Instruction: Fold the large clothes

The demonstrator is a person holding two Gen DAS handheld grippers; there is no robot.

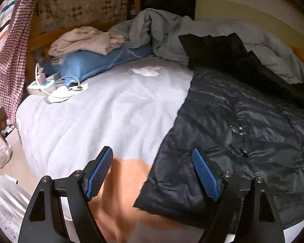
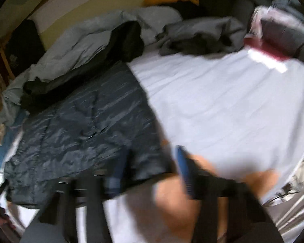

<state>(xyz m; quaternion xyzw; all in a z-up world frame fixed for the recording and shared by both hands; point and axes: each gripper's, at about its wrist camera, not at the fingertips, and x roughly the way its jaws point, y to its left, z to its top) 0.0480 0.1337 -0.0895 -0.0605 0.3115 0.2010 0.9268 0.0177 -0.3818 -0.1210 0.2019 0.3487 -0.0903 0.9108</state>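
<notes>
A dark navy puffer jacket (image 1: 243,121) lies spread flat on the white bed sheet (image 1: 101,117), with its hem toward me. My left gripper (image 1: 151,150) hovers open over the near left corner of the hem. Its right pad (image 1: 204,174) is above the fabric and its left pad (image 1: 100,174) is above the sheet. In the blurred right wrist view the jacket (image 2: 81,125) fills the left side. My right gripper (image 2: 150,158) straddles the near right corner of the hem. A gap shows beside its right pad (image 2: 183,168), so the jaws stand apart.
A blue pillow (image 1: 95,62) with beige folded clothes (image 1: 85,40) and a power strip with cables (image 1: 46,87) sit at the far left. A crumpled grey duvet (image 1: 152,26) and a black garment (image 1: 243,60) lie behind the jacket. More grey clothes (image 2: 202,34) are heaped at the far right.
</notes>
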